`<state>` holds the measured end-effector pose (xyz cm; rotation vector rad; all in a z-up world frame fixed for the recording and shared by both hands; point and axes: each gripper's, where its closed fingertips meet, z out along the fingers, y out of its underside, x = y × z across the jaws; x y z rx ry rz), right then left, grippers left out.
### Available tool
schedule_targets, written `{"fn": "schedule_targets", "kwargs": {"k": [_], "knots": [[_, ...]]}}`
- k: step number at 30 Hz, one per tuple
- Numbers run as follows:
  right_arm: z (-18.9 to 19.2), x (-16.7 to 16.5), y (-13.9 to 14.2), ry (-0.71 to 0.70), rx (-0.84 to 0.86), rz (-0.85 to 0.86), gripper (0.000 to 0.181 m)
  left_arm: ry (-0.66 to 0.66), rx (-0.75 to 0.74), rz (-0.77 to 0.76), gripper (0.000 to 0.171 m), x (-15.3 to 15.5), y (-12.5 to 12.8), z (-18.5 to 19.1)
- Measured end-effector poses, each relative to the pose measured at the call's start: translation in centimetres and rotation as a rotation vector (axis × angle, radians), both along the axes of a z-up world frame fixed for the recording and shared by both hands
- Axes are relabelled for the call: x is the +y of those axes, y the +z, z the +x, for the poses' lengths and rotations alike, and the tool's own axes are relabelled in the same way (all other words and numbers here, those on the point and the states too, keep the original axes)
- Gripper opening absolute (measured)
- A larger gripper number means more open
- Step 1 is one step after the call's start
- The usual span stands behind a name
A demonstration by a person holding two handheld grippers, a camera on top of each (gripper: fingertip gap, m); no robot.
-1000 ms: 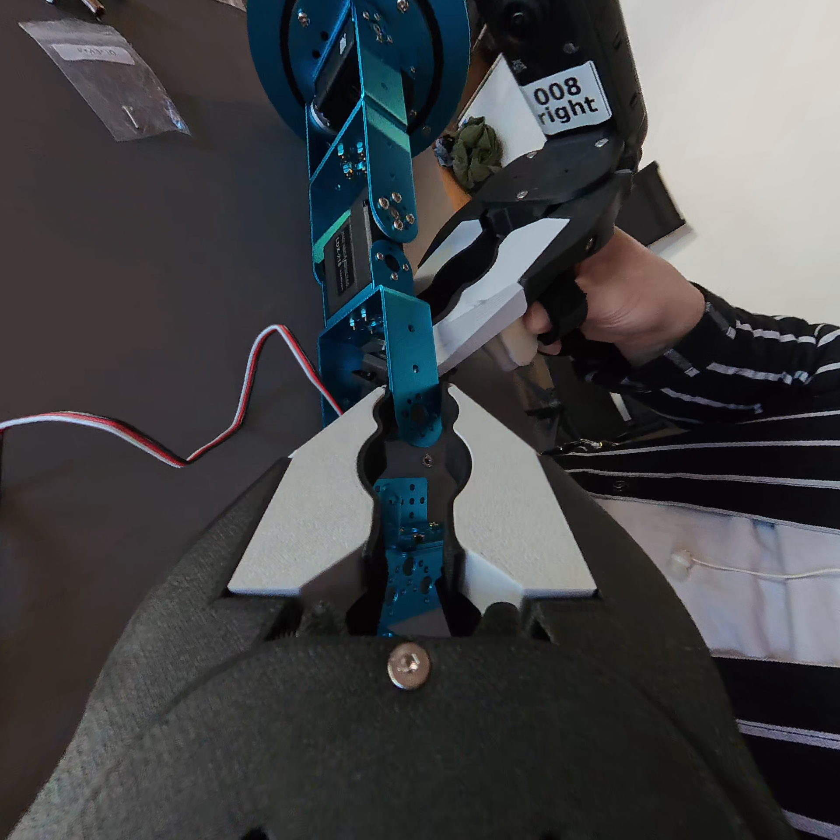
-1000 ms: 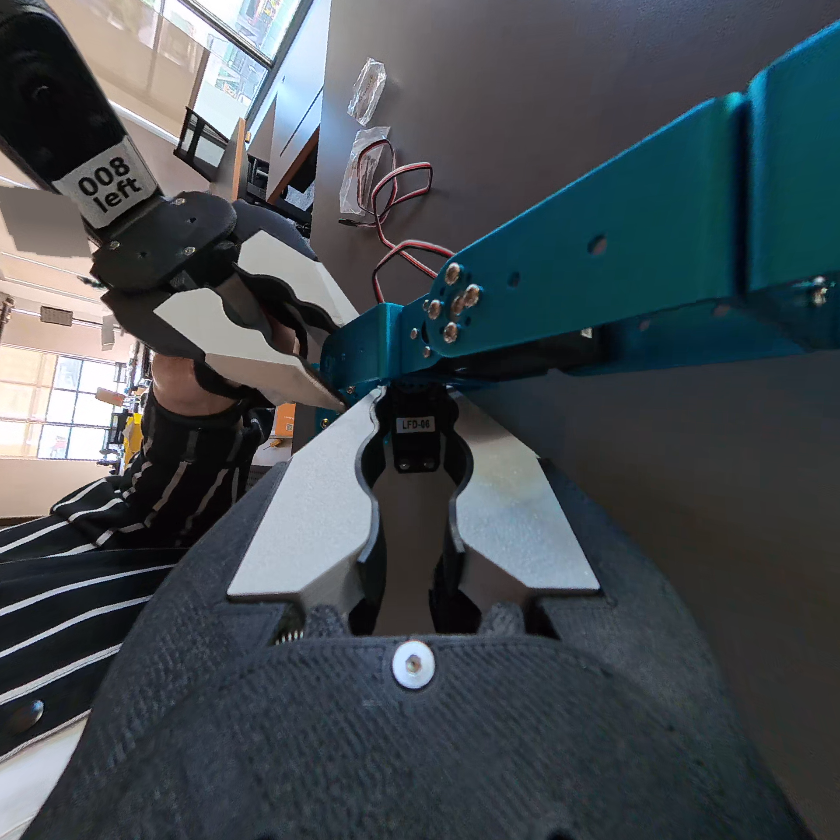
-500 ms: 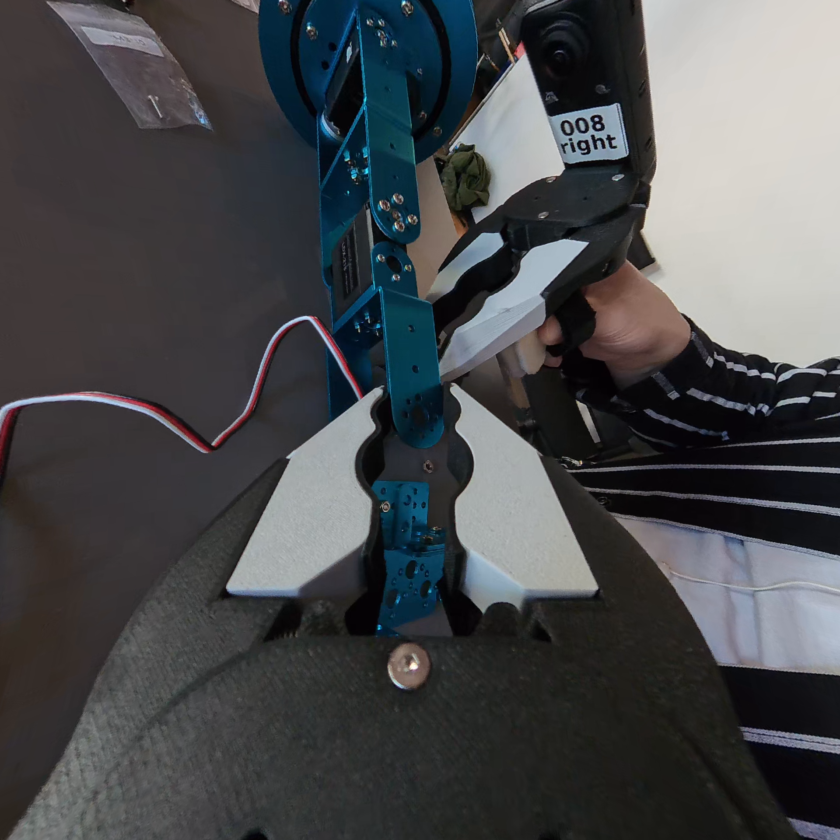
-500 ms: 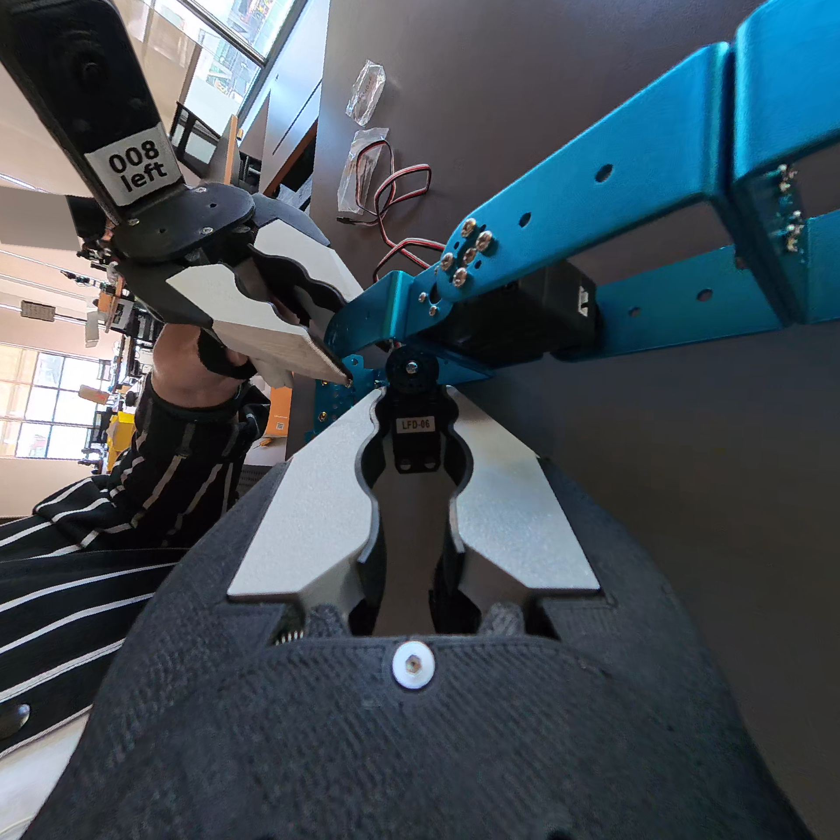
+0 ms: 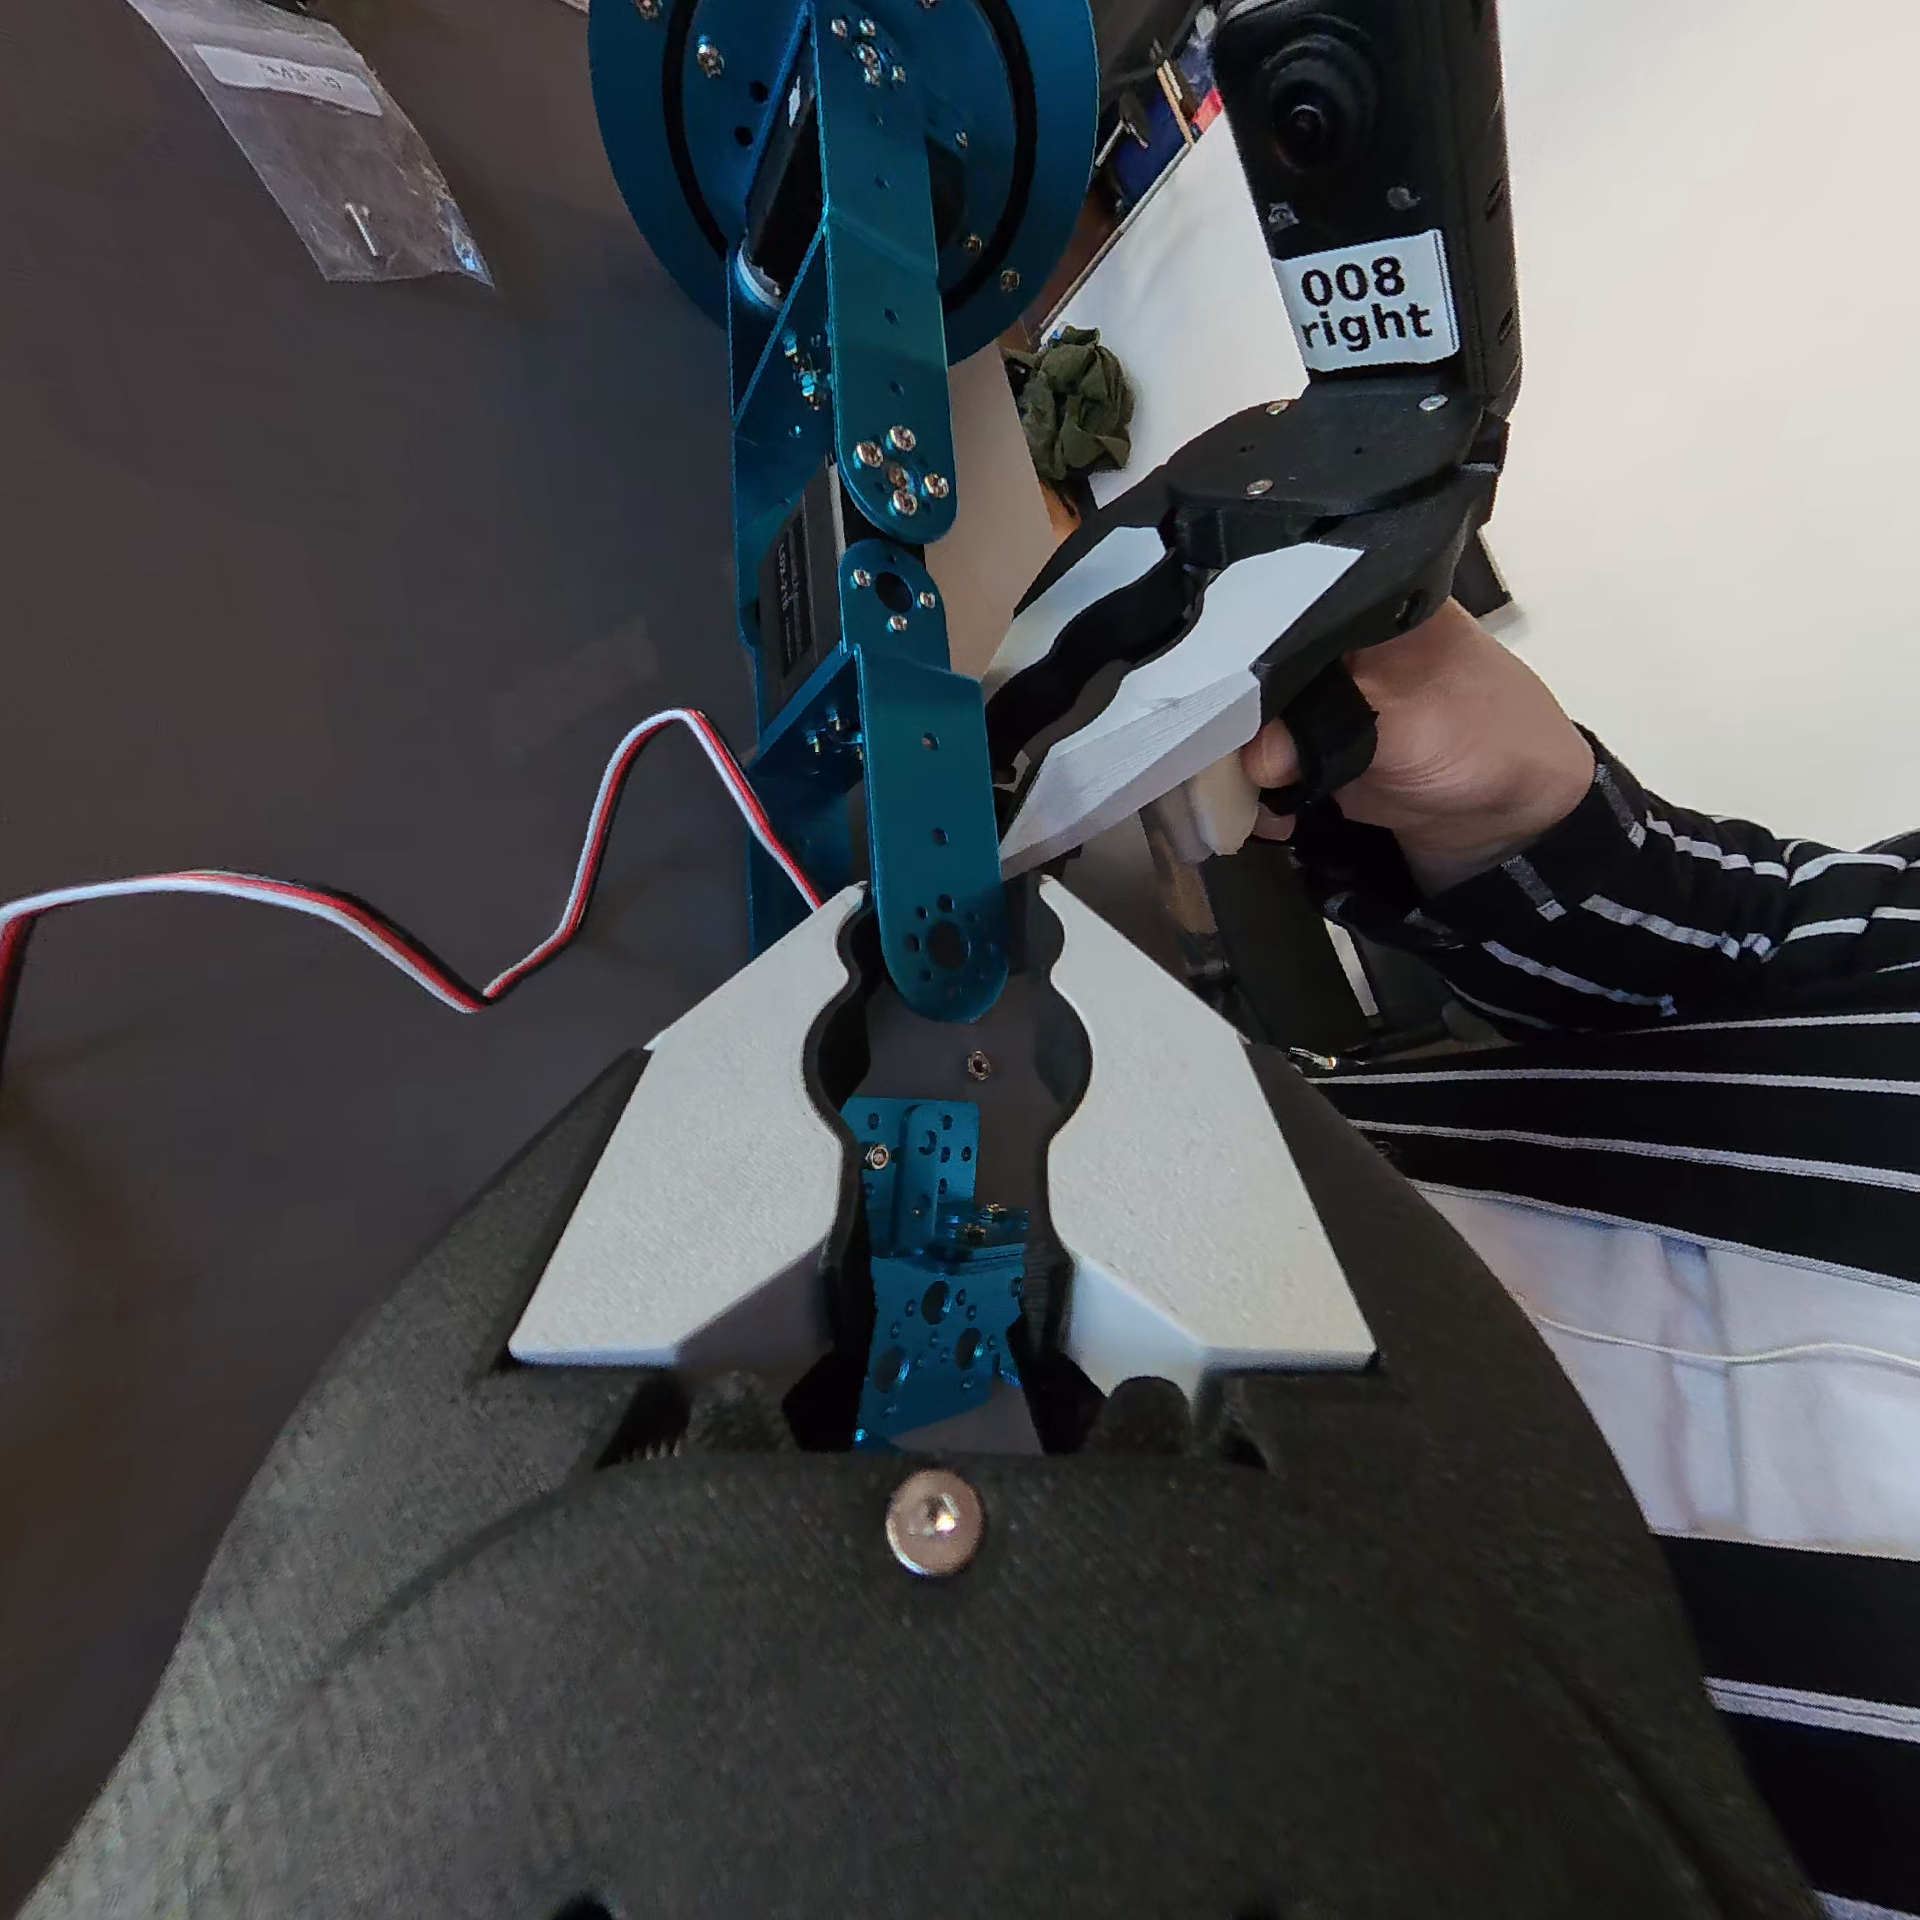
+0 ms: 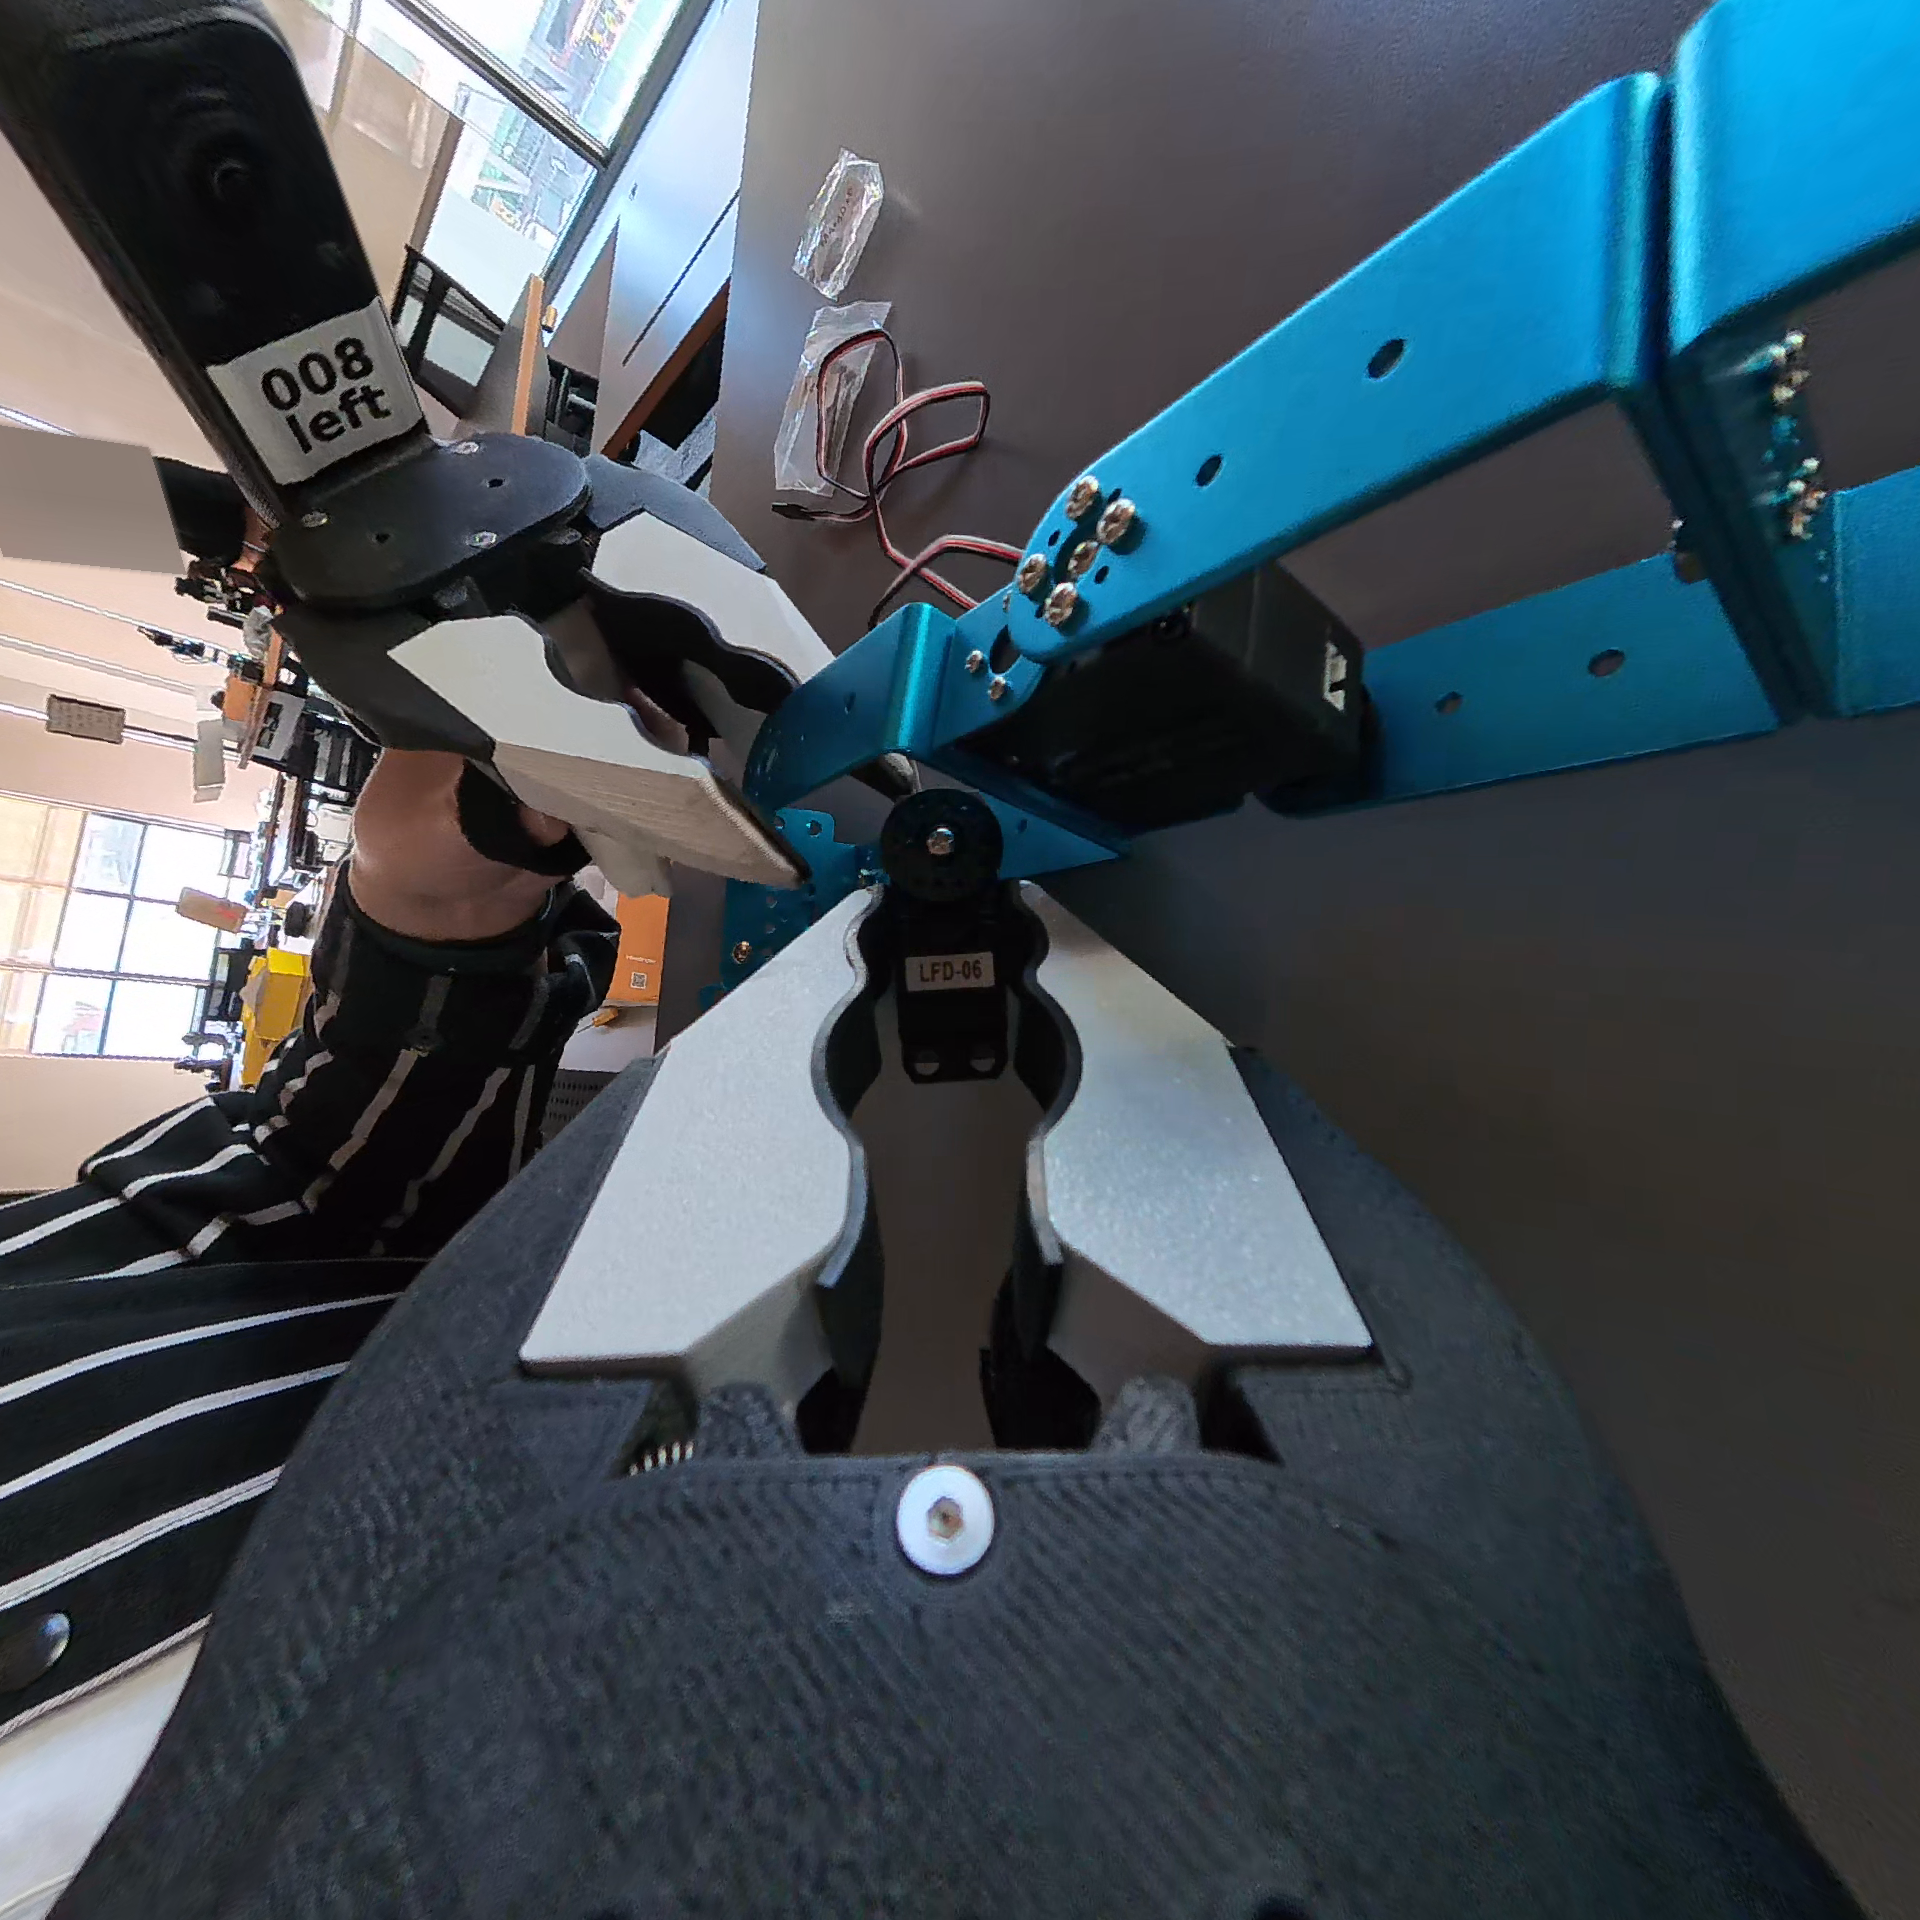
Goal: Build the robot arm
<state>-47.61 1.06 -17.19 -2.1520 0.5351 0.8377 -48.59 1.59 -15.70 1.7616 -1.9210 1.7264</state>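
Blue metal robot arm lying across the dark table, held by both grippers

Left gripper has its jaws closed on the arm's bracket end at 12 o'clock; right gripper clamps a black servo there, its horn just beyond. Farther: red-white-black wire at 9 o'clock, the arm's round base at 12, a clear plastic bag at 11
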Motion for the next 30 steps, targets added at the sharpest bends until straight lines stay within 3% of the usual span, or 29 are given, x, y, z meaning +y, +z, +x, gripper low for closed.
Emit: {"fn": "schedule_targets", "kwargs": {"k": [17, 22, 25, 30], "knots": [[0.1, 0.5, 0.0, 0.006, 0.003, -0.005, 0.019, 0.057, -0.036, 0.067, 0.031, 1.9, 1.2, -1.4], [0.1, 0.5, 0.0, 0.012, -0.005, -0.007, 0.019, 0.107, -0.169, 0.335, 0.076, 2.9, 1.5, -4.4], [0.2, 0.6, 0.0, 0.009, 0.0, -0.003, 0.019, 0.114, -0.185, 0.52, 0.083, 2.6, -0.3, -6.0], [0.2, 0.8, 0.0, 0.014, 0.001, -0.002, 0.019, 0.097, -0.143, 0.662, 0.084, 1.6, -3.3, -6.3]]}}
